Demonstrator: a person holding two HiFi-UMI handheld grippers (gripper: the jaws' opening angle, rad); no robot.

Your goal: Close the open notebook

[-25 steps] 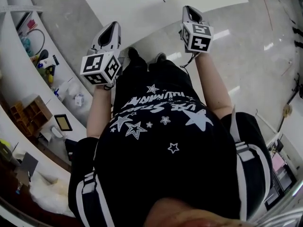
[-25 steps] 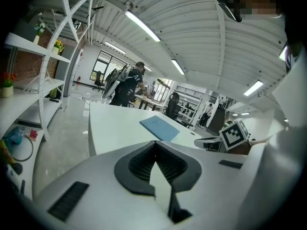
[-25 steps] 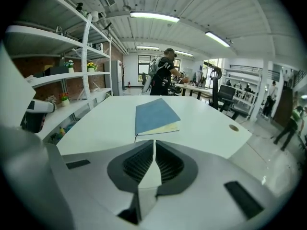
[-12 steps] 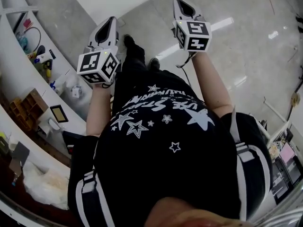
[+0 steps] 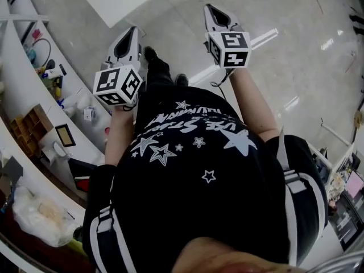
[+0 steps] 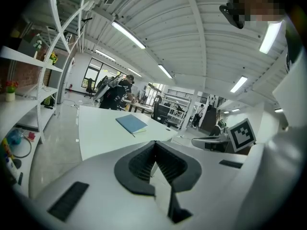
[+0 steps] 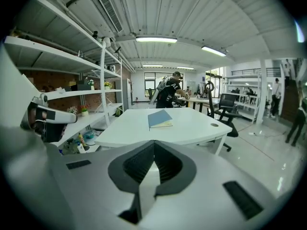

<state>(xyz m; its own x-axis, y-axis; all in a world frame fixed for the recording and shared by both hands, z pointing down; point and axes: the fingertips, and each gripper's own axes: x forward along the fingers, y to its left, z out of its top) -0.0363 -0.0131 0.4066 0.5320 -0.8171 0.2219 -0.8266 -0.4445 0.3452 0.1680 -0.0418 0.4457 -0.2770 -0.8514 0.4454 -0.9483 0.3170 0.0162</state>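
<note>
The notebook point(image 7: 159, 119) lies closed, blue cover up, on the white table point(image 7: 134, 134) well ahead of both grippers. It also shows in the left gripper view, the notebook point(image 6: 131, 124) resting on the table point(image 6: 98, 133). My left gripper point(image 5: 126, 38) is shut with nothing in it and is held over the floor, away from the table corner point(image 5: 122, 1). My right gripper point(image 5: 216, 13) is likewise shut and empty. In their own views the left gripper point(image 6: 154, 145) and the right gripper point(image 7: 154, 145) have their jaws closed to a point.
White curved shelves point(image 5: 34, 104) with bottles and boxes run along the left. A black office chair point(image 7: 225, 111) stands to the right of the table. People point(image 7: 169, 94) work at desks far behind it. Glossy floor point(image 5: 290, 56) lies around me.
Both grippers have drawn back from the table. In the head view the table has slid up toward the top edge and the notebook has left that view.
</note>
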